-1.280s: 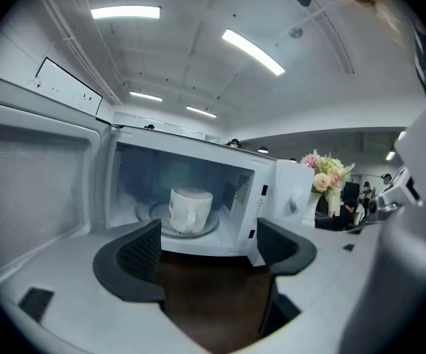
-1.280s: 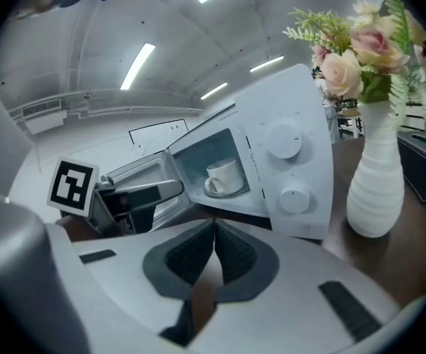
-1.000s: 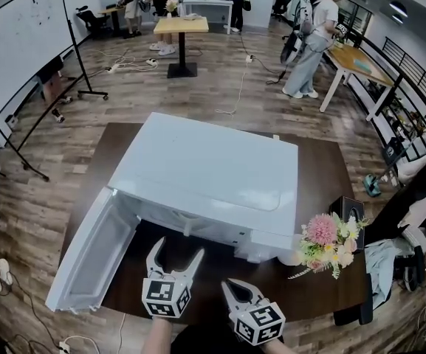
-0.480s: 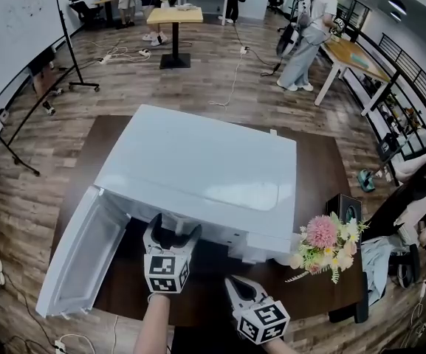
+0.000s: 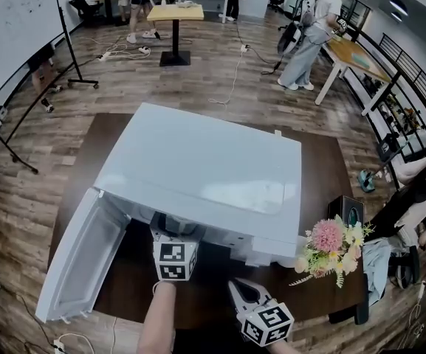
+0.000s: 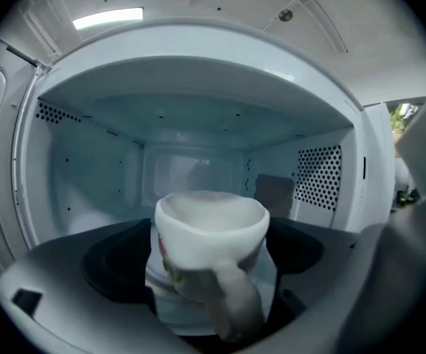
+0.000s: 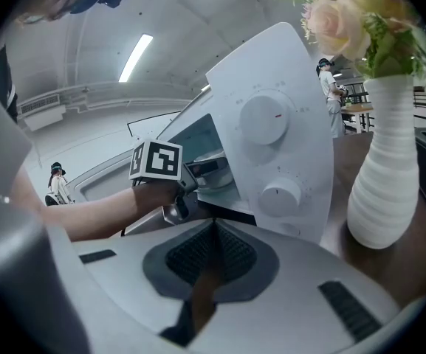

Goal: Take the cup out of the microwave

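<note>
"The cup [image 6: 211, 249]: where does it stand relative to the left gripper [image 5: 176, 231]?"

"Straight ahead of it and close. The cup is upright on the floor of the microwave [image 5: 198, 175], near the front of the cavity, and its handle points back toward the gripper. Its long axis is vertical, so the jaws would meet it from either side."

"And how do those jaws stand?"

"Spread wide. They have just been opening. The left gripper view shows the cup between them, but neither pad appears to press on it, so nothing is gripped yet."

"Which hand is nearer?"

"The left, clearly. In the head view its tips reach under the top of the microwave, into the mouth. The right gripper [image 5: 246, 297] hangs back over the table [image 5: 323, 175], outside the oven, and its jaws are pressed together on nothing."

"What do the containers hold?"

"The door [image 5: 80, 260] is swung out to the left. Only the cup shows in the cavity, and no view looks down into it, so whether it holds anything cannot be told. A white vase [image 7: 386, 175] with flowers [image 5: 331, 245] stands just beside the right end of the microwave, clear of the opening."

"So what does the next move turn on?"

"Probably on a little more reach, so the pads close on the cup's body and not on the handle."
</note>
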Demonstrator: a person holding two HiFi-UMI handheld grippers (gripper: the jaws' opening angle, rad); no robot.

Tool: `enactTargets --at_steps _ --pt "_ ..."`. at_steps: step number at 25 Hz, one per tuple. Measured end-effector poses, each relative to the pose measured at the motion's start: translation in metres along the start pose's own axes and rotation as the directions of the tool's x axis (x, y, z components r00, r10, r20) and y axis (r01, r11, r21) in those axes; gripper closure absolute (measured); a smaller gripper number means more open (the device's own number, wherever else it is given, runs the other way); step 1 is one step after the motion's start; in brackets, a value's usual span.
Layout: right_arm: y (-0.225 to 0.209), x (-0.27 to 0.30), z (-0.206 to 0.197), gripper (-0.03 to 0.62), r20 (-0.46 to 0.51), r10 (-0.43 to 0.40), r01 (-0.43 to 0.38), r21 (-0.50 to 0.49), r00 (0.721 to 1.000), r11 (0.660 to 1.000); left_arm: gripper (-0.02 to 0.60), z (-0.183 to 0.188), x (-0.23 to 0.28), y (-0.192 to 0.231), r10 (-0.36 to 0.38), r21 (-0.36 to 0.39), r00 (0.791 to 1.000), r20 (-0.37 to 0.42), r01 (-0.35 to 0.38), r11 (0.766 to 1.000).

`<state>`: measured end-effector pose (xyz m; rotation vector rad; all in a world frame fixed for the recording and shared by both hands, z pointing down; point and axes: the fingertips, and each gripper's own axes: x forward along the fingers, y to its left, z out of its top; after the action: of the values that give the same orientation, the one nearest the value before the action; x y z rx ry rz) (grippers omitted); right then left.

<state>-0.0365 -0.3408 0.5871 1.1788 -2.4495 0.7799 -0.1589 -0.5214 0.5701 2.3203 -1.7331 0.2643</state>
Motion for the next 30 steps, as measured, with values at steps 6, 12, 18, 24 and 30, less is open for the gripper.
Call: enactTargets --at_steps 6,12,18,24,30 --pt "-0.001 0.003 -0.003 0.599 -0.017 0.002 -0.002 -0.005 1.000 1.000 0.129 0.005 0.009 -0.002 -0.003 0.053 1.000 0.020 0.001 0.999" --pt "-0.003 0.003 -0.005 0.600 -0.030 -0.002 0.002 -0.014 1.000 1.000 0.129 0.006 0.012 -0.003 -0.007 0.064 1.000 0.026 0.005 0.998" --pt "-0.005 0.001 -0.008 0.599 -0.037 -0.009 0.008 -0.018 0.999 1.000 0.130 0.005 0.011 0.000 -0.003 0.075 1.000 0.026 0.002 0.997" --pt "-0.007 0.001 -0.009 0.600 -0.042 -0.016 0.015 -0.017 0.999 1.000 0.130 0.005 0.010 0.001 0.013 0.067 0.999 0.048 -0.016 0.998" --pt "-0.006 0.000 -0.013 0.599 -0.046 -0.021 0.020 -0.023 0.999 1.000 0.130 0.006 0.006 0.000 0.023 0.067 0.997 0.067 -0.027 0.997"
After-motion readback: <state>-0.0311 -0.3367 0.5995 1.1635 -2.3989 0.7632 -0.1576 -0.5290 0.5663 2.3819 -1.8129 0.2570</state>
